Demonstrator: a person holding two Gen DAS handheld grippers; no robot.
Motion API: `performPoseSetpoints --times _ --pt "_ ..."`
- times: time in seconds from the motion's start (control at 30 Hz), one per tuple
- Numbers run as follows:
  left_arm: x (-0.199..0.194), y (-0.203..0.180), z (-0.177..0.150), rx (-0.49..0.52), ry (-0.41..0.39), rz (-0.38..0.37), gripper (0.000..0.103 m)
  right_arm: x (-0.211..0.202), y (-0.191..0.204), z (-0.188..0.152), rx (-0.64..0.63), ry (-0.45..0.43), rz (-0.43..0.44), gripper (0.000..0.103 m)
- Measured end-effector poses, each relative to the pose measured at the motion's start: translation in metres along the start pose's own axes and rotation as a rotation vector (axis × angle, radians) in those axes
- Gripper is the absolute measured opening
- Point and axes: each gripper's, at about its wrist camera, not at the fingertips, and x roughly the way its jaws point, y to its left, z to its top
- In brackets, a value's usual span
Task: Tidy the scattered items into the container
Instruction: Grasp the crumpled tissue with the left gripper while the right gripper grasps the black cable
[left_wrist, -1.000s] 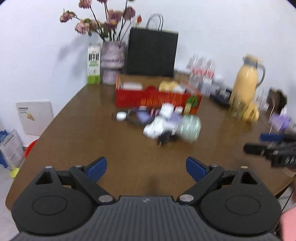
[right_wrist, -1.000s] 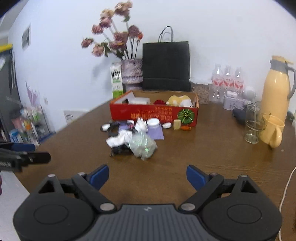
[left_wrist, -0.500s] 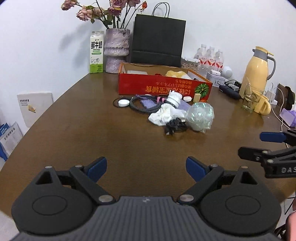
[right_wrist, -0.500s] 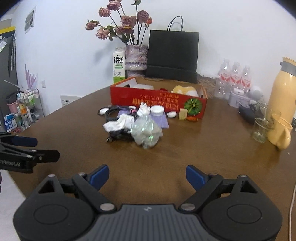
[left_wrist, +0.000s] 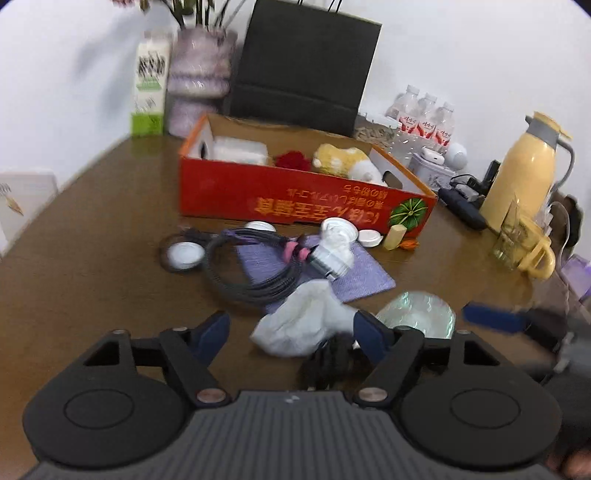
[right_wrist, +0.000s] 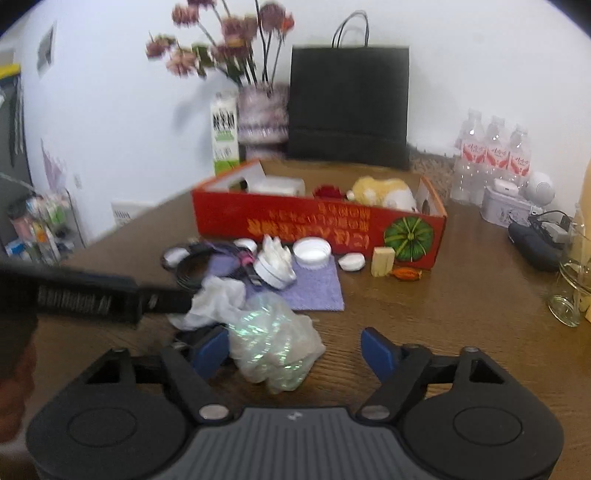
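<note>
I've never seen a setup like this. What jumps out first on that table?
The bright red cardboard box at the middle of the brown table, with a yellow plush toy already inside. In front of it lies a jumble: a coiled black cable, a purple cloth, a crumpled white tissue and a shimmering plastic bag. Behind the box stand a black paper bag and a vase of flowers.
</note>
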Motion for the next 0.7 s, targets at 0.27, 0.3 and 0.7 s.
performPoseSetpoints --times 0.27,0.3,0.7 --pt "0.035 -0.007 0.002 0.013 0.077 0.004 0.013 0.02 -0.009 -0.008 0.062 0.06 0.022 0.024" --pt "0.03 -0.007 0.002 0.011 0.061 0.01 0.01 0.019 -0.012 -0.009 0.073 0.059 0.022 0.024" --pt "-0.087 0.018 0.005 -0.074 -0.138 0.076 0.009 -0.023 0.007 -0.013 0.088 0.027 0.097 0.051"
